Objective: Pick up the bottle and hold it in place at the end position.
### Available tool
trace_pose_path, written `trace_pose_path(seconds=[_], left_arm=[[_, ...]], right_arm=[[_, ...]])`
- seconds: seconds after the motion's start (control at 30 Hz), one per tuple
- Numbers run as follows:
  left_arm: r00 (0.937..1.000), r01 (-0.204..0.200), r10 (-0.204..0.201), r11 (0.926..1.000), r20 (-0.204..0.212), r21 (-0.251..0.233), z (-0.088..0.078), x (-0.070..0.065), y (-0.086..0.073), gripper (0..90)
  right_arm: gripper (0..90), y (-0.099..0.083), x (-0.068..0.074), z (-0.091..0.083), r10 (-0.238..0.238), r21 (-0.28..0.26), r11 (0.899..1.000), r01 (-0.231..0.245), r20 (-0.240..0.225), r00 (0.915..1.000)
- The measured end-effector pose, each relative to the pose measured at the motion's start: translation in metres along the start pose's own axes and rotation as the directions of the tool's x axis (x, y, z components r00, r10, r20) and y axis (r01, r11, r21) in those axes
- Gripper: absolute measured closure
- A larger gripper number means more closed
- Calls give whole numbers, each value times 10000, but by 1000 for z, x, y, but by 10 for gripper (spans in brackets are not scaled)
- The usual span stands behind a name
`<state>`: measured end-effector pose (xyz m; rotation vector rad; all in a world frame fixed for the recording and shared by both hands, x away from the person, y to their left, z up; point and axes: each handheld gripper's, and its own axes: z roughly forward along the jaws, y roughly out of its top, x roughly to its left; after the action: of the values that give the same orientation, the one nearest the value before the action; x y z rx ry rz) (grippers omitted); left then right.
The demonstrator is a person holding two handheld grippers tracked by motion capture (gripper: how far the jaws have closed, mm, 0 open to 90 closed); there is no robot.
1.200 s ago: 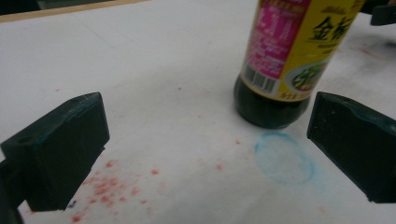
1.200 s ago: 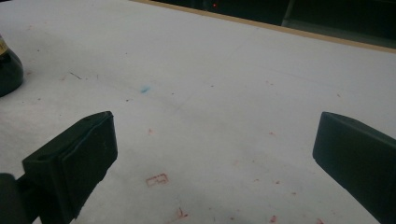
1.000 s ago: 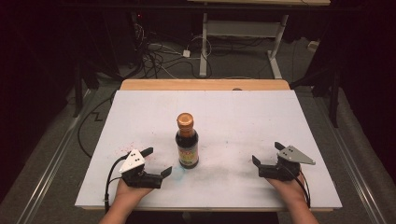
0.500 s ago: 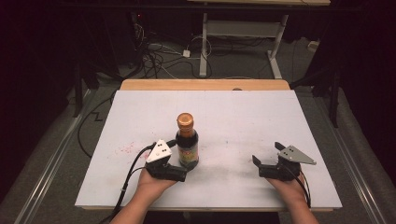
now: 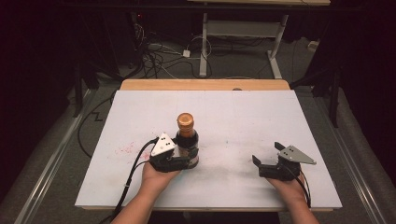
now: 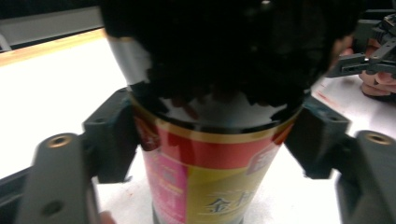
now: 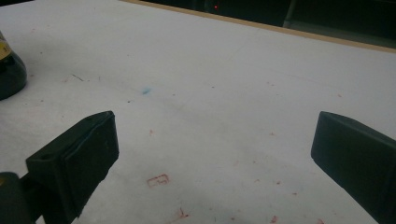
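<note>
Bottle [image 5: 187, 140] upright on table [image 5: 233, 112], left of frame centre; left gripper [image 5: 180, 162] directly below it in the frame (jaws on either side of its base); right gripper [image 5: 268, 164] at lower right, well apart from bottle.

— Where do we look from up high?
— From above the near edge of the surface [image 5: 140, 107], facing forward and down on the bottle [image 5: 187, 140] at its middle.
— And the left gripper view?
— We sit right against that bottle [image 6: 215, 154].
— The right one?
— Low over the surface [image 7: 210, 70], sharing the bottle's base [image 7: 9, 74] at our left.
</note>
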<state>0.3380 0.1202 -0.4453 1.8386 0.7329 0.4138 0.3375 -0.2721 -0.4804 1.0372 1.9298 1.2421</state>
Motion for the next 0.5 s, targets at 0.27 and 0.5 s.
trace_pose_path(seconds=[0.27,0.5], left_arm=[[9999,-144,143,9999,80,14,0,3,2,289],[9993,-21,28,9998,372,-190,2,9,14,290]], right_arm=[[18,0,0,0,83,27,10000,-83,5,10000],[17,0,1,0,42,0,10000,-42,20,10000]])
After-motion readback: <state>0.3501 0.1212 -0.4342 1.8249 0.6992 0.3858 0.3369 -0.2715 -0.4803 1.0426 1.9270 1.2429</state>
